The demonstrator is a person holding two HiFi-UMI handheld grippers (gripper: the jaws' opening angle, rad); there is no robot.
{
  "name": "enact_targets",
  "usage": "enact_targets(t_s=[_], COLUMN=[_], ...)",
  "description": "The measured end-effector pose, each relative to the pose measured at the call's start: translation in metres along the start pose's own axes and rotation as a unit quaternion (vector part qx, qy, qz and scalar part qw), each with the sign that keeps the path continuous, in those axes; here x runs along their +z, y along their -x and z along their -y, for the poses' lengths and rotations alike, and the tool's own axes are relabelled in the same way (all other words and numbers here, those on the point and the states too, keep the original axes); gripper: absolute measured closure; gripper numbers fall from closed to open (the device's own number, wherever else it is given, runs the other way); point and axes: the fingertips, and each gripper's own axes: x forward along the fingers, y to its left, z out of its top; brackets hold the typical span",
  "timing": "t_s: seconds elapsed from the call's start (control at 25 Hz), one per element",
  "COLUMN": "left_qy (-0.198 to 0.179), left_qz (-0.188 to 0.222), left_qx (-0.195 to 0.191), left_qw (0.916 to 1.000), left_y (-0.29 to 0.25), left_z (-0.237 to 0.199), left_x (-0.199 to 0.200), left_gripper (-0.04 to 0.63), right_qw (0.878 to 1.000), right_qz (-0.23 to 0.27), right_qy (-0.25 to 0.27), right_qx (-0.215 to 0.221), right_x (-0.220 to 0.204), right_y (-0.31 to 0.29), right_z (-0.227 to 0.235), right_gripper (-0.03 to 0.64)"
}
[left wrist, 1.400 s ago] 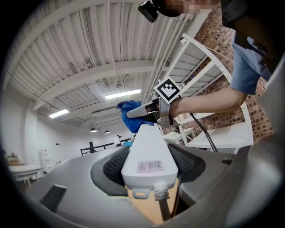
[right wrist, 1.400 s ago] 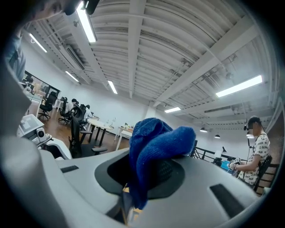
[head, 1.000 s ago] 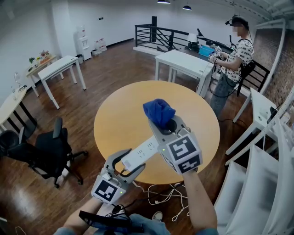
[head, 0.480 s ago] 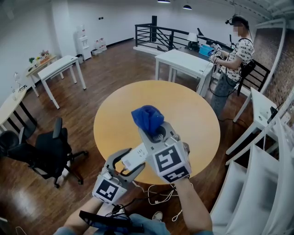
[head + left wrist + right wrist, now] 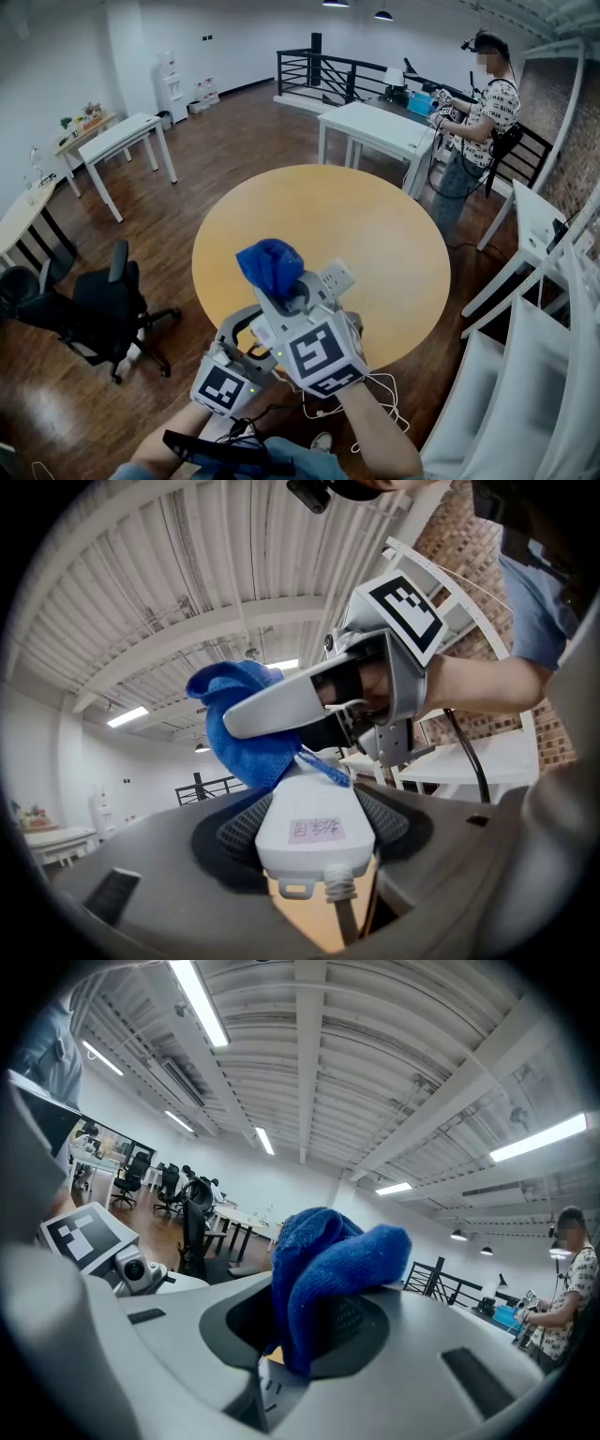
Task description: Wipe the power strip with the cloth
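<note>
R gripper (image 5: 286, 298) dragged cloth (image 5: 269, 264) back along power strip (image 5: 335, 277) toward cord end. L gripper (image 5: 251, 345) clamps that end, keeping strip level over table (image 5: 375, 225) as brace. R jaws pinch cloth, pressing it on strip's top.

Open-plan office, perhaps a lab, white desks (image 5: 375, 127), black swivel chair (image 5: 101, 309), wood floor (image 5: 220, 155)

A round wooden table (image 5: 394, 234) stands before me. Off its left edge, a black office chair (image 5: 98, 314) sits on the plank floor (image 5: 234, 141). Beyond its far edge a person (image 5: 478, 112) stands at a white table (image 5: 370, 127), with a black railing (image 5: 328, 75) behind. White cables (image 5: 380, 398) lie on the floor by its near edge.
</note>
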Motion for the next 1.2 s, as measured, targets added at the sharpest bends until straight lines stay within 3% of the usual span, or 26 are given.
enact_targets(t_s=[0.68, 1.2], left_qy=[-0.003, -0.014], left_qz=[-0.001, 0.004], left_qx=[-0.001, -0.004], left_qw=[1.0, 0.9999], left_y=[0.005, 0.009], left_z=[0.001, 0.005], left_x=[-0.003, 0.0], left_gripper=[0.313, 0.313], right_qw=[1.0, 1.0], right_qz=[0.006, -0.01], right_qy=[-0.017, -0.01], right_qx=[0.017, -0.024], right_x=[-0.004, -0.006], right_y=[-0.006, 0.003], right_z=[-0.026, 0.02], right_gripper=[0.545, 0.545])
